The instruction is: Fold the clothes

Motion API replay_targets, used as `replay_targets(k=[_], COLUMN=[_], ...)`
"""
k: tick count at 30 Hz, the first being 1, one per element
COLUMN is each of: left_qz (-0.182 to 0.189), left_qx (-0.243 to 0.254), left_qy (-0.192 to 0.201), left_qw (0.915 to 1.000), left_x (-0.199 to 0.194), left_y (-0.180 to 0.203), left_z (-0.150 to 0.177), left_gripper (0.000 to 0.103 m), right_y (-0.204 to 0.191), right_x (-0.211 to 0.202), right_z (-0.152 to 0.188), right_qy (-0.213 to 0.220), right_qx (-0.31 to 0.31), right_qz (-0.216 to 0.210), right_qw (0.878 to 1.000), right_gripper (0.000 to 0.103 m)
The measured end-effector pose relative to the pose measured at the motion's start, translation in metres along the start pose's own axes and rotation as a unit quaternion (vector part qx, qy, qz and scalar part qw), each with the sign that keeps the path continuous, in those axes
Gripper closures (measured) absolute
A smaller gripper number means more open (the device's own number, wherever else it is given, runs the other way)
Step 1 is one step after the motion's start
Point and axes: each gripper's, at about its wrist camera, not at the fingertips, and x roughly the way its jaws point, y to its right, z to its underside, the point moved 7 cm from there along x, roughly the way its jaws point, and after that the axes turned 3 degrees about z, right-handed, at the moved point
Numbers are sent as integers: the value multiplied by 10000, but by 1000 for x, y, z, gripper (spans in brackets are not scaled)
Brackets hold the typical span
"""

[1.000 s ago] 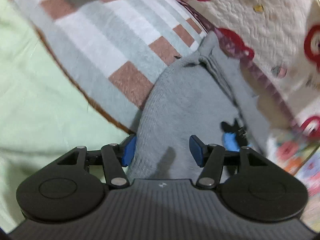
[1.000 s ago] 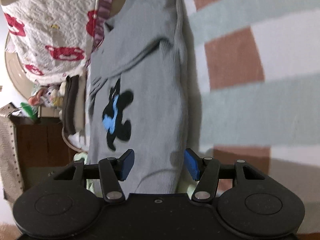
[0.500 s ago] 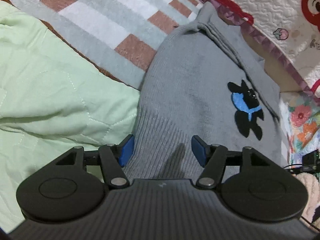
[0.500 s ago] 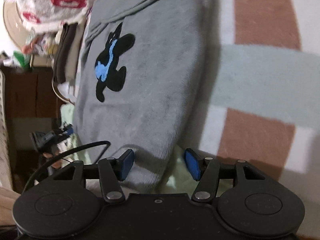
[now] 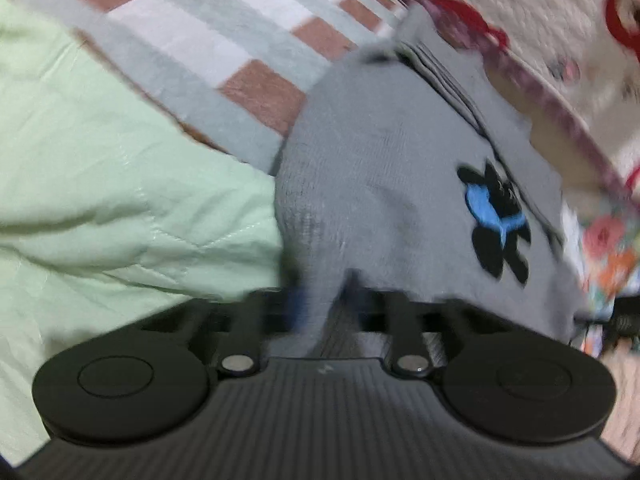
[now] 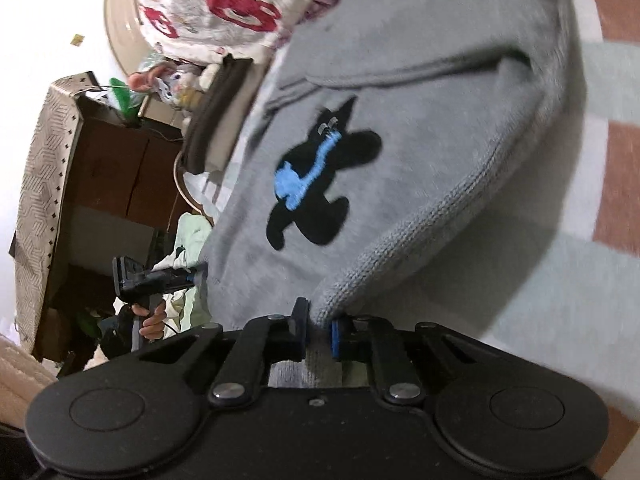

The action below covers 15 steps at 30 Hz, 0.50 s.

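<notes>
A grey knit sweater (image 5: 384,168) with a black and blue figure (image 5: 496,216) on its front lies on the striped bedspread (image 5: 208,36). My left gripper (image 5: 324,304) is shut on the sweater's hem, which bunches between its fingers. The sweater also shows in the right wrist view (image 6: 420,128). My right gripper (image 6: 319,330) is shut on another corner of the ribbed hem and lifts it off the bed. The left gripper also shows in the right wrist view (image 6: 200,276), held by a hand at the sweater's far hem corner.
A pale green quilt (image 5: 100,184) lies to the left of the sweater. A white blanket with red bears (image 6: 224,4) lies along the far side. A brown cabinet (image 6: 116,168) and soft toys (image 6: 172,80) stand beyond the bed edge.
Both grippers have gone from open around the hem to shut on it. The hem now rises off the bed in both views.
</notes>
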Motion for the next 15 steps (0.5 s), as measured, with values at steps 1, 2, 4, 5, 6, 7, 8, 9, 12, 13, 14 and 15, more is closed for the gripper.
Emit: replay_targets(k=[1,2,4,5,6,7,8,9,12,13,14,15], left_qz=[20,-42,-167,-227,-283,-339,-408,-508,-538,-525,-489,-444], left_qx=[172,383,803,934,983,1032,1061,1066,1055,1050,1004,907], left_qy=[-43,-73,-131,-150,-158,-166,-187,-220,-44,33,101,129], left_qw=[9998,9992,9965,9953,9946,9939,9933,9928,9930,9931,9937,9948], left_x=[2,4,8,11,14,17,21,26,31,32,33,33], left_y=[7,15,31,36,39,41,42,42,39,39,38,35], left_z=[-3,-7,-15,-17,-17,-16,-15,-12,-11,-11,-12,-13], left_gripper=[89,88,82,68,60,51,47,46,43,39,40,42], right_y=[-2,-3,-1,1,3,5,6,8,16,20,24,27], right_x=[0,1,4,6,10,13,16,18,20,19,17,14], right_z=[-2,-5,-8,-9,-7,-5,-3,-1,7,8,8,7], right_qy=[55,59,-42,-119,-222,-325,-429,-516,-685,-669,-615,-520], right_qx=[-33,-41,-2,18,38,58,78,96,166,229,284,331], right_qz=[-10,-12,0,19,51,84,117,150,273,356,394,386], right_qw=[10000,10000,10000,9999,9997,9994,9990,9985,9971,9969,9969,9974], right_gripper=[90,90,88,85,83,79,68,61,59,57,56,57])
